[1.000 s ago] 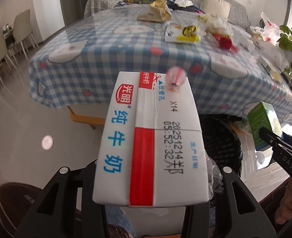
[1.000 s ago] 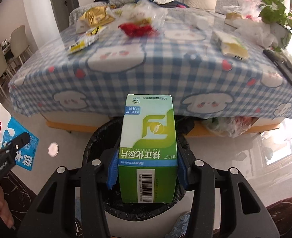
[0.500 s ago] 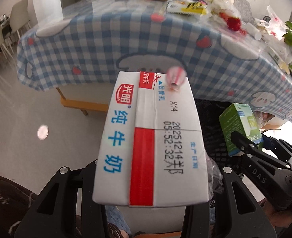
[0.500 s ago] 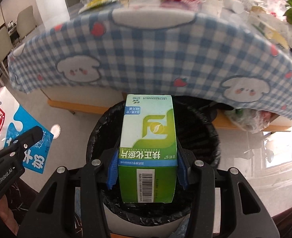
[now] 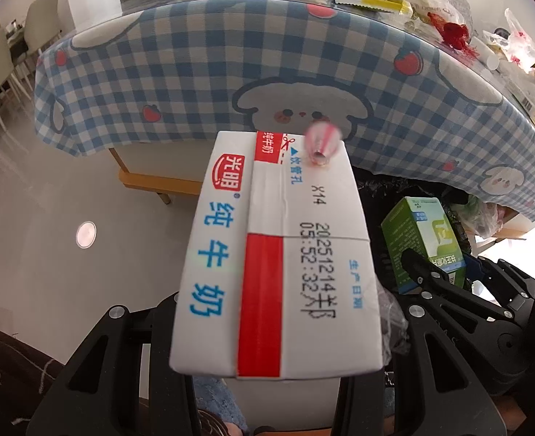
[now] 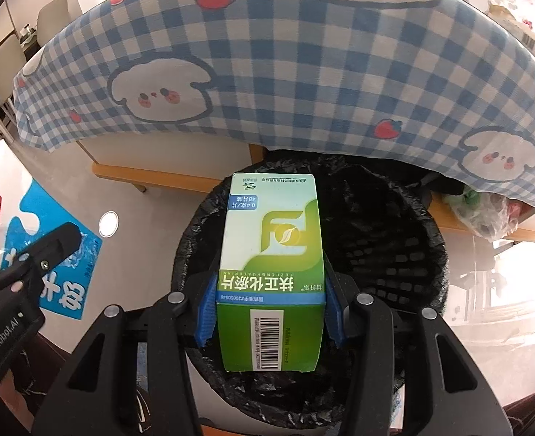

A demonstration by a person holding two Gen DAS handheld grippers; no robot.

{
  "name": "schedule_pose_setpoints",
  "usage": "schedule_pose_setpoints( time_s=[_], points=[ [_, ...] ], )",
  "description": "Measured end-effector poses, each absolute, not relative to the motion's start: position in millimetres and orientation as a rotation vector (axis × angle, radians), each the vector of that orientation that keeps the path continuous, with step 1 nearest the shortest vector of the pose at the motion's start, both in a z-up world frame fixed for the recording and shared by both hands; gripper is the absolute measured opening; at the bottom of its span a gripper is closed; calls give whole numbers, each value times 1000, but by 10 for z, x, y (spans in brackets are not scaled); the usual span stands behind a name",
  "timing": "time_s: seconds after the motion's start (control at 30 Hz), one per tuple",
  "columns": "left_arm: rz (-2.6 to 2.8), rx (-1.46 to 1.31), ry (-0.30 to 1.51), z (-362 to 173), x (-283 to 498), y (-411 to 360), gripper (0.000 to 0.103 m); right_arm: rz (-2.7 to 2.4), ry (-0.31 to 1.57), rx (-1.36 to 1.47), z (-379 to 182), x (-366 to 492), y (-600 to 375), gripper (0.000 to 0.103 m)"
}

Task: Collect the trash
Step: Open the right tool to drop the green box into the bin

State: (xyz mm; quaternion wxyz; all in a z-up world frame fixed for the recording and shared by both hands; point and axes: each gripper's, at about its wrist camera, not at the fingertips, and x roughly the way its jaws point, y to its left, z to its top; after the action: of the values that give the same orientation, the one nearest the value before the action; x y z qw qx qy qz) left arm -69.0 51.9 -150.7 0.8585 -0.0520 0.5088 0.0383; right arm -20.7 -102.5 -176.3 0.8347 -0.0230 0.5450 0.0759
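Trash here means two cartons, each held in its own claw above the floor beside the desk. The right claw is clamped on a green box, its blue pads pressing both side walls near the barcode end, and the box hangs right over the mouth of a black-lined bin that stands partly under the desk's checked cloth. The left claw grips a white milk carton low on its body; a short straw sticks from the far end. In the right wrist view that carton sits off to the left of the bin, over bare floor.

The main risk lies with the milk carton. If the left claw lets go where it is now, the carton likely lands on the floor, not in the bin. It also may hold leftover milk, and with the straw end tipped downward, a drip or spill seems possible.

The green box looks well placed, yet it is long, so released at a slant it could catch the rim and tip out. The two claws are close together, as the left wrist view shows; bringing the carton over the bin while the right claw is there could knock them together. The loose liner might also slip inward under a falling box.
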Motion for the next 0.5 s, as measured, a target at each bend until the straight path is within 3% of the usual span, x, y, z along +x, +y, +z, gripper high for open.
schedule_pose_setpoints(
  time_s=[0.1, 0.3, 0.5],
  points=[
    [78, -105, 1071, -1526, -654, 528, 39, 149, 1143, -55, -1776, -169, -994, 48],
    [64, -108, 1078, -1579, -593, 464, 39, 128, 1135, -64, -1750, -140, -1130, 78],
    [29, -101, 1082, -1603, -551, 264, 39, 96, 1137, -49, -1734, -166, -1451, 91]
  ],
)
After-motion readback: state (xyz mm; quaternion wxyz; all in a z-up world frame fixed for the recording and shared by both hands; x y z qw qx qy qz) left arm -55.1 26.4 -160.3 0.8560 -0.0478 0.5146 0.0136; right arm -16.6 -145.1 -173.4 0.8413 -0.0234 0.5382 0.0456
